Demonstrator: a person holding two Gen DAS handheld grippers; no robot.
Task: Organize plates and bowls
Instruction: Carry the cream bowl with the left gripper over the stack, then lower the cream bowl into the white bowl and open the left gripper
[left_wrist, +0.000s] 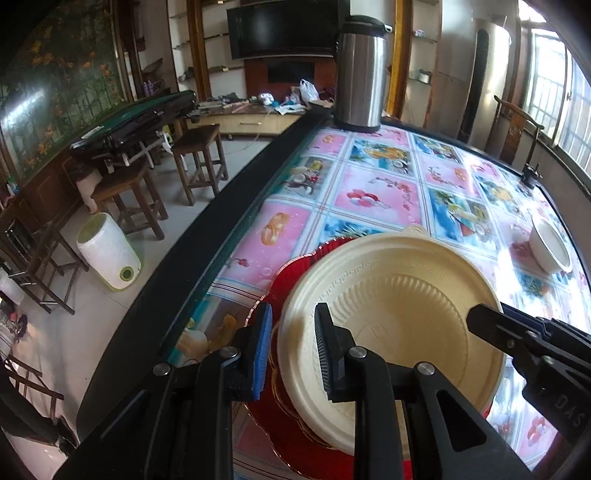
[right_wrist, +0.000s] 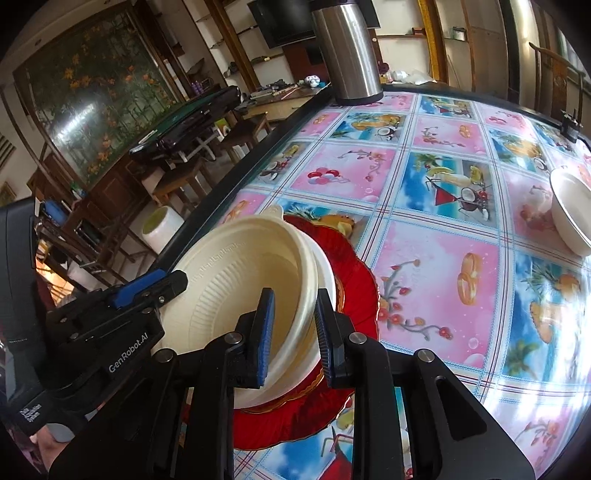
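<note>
Both grippers grip the same cream-coloured round plastic bowl (left_wrist: 399, 306) by its rim, one on each side. Seen from the left wrist, the left gripper (left_wrist: 293, 354) has its blue-padded finger outside the bowl wall and its black ribbed finger inside, closed on the rim at the near left edge. The right gripper (left_wrist: 491, 325) reaches in from the right of that view, its black fingertip over the opposite rim.

From the right wrist, the right gripper (right_wrist: 293, 332) likewise straddles the bowl (right_wrist: 243, 280): blue pad inside, black ribbed finger outside, jaws narrowed onto the wall. The left gripper (right_wrist: 147, 288) shows at the far side of the bowl, with its blue clip and black body bearing white lettering.

The bowl sits tilted on a stack: another whitish bowl (right_wrist: 325, 280) under it, and below that a red scallop-edged plate with a gold rim (right_wrist: 354, 291). The red plate (left_wrist: 291, 269) lies on the bench (left_wrist: 373, 192), near its dark left edge. The bench is covered by a glossy cloth printed with pink and blue fruit squares.

A second white bowl (left_wrist: 550, 251) lies tipped on its side well apart, towards the right of the bench (right_wrist: 443, 155); it shows at the right edge of the other view too (right_wrist: 572, 210). A tall steel thermos jug with a black lid (left_wrist: 360, 74) stands at the far edge.
</note>
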